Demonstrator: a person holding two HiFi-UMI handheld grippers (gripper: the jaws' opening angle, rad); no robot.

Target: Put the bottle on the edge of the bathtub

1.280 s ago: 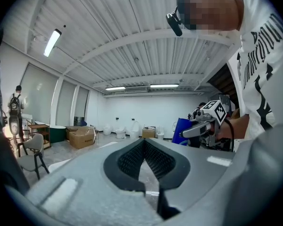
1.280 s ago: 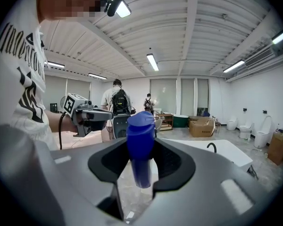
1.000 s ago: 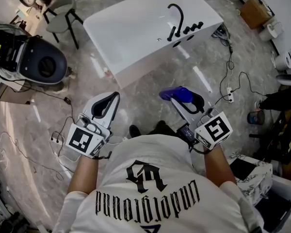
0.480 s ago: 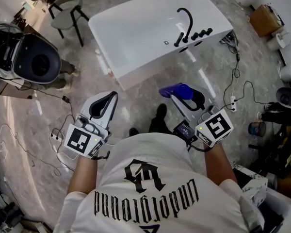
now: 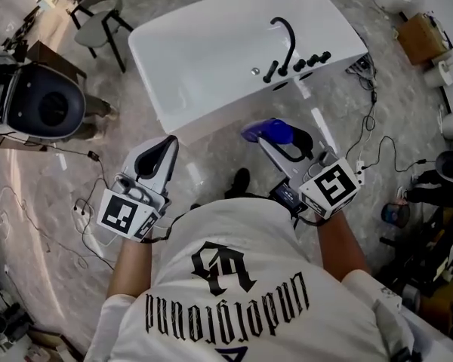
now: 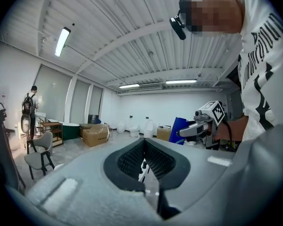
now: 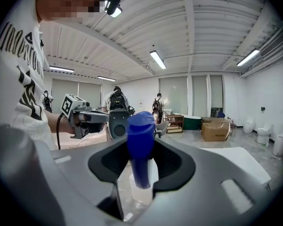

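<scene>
Both forearms are being held out forward from the torso, each hand gripping a gripper that is being pointed toward the bathtub (image 5: 211, 59) from its near side. The left gripper (image 5: 166, 143) is being held roughly level just short of the bathtub's near wall, its jaws together at the tips and empty. The right gripper (image 5: 266, 137) is being held tilted slightly downward, near the right end of that same wall, its jaws being pressed on a blue bottle (image 5: 275, 130).
</scene>
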